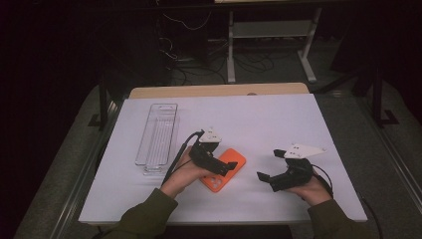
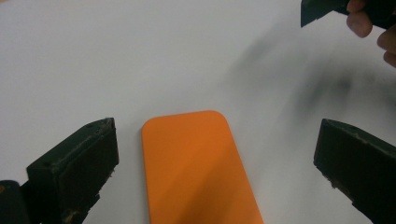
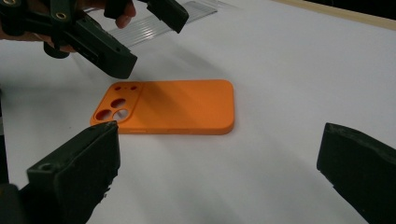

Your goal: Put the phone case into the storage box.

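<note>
High view: an orange phone case point(image 1: 225, 170) lies flat on the white table point(image 1: 278, 119), between the two grippers. The left gripper point(image 1: 215, 162) hovers over the case's near end, jaws spread wide to either side and apart from it. The right gripper point(image 1: 271, 167) sits near the case's right, jaws also spread and holding nothing. A clear tray point(image 1: 158, 137) lies well left of the case.

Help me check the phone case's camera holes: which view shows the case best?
The right gripper view: the whole case lies unobstructed, holes visible. The high view shows it small, partly behind the left gripper. The left gripper view shows just its plain end.
</note>
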The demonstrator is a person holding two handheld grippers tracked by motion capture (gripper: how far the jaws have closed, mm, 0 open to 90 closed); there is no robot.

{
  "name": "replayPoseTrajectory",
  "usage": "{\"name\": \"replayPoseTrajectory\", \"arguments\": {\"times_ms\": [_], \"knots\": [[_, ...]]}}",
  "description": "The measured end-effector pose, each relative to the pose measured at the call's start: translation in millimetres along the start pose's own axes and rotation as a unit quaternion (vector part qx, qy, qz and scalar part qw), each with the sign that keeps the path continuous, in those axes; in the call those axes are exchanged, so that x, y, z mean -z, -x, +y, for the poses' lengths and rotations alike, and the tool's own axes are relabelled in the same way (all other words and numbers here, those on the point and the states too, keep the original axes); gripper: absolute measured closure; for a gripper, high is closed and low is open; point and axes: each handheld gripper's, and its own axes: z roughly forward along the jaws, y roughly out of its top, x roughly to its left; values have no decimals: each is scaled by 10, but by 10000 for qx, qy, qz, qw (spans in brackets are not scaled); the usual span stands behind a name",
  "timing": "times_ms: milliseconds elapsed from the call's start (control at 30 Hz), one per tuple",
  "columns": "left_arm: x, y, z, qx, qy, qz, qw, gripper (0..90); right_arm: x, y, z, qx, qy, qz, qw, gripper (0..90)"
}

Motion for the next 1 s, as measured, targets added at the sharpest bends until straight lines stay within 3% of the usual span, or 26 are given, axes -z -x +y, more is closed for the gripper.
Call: {"name": "replayPoseTrajectory", "arguments": {"times_ms": [467,600,667,833,1000], "knots": [[-45,9,-71,3,-310,28,9995,0,3,-2,0,3,0,-2,10000,0],[-69,-11,-97,-24,-524,62,9986,0,3,0,1,8,10,-5,10000,0],[-88,-2,-110,90,-495,71,9987,0,4,0,1,10,8,-7,10000,0],[-101,-17,-126,-1,-684,95,9976,0,1,-4,0,1,-2,-4,10000,0],[-127,-7,-147,42,-708,82,9974,0,2,0,1,8,10,-7,10000,0]]}}
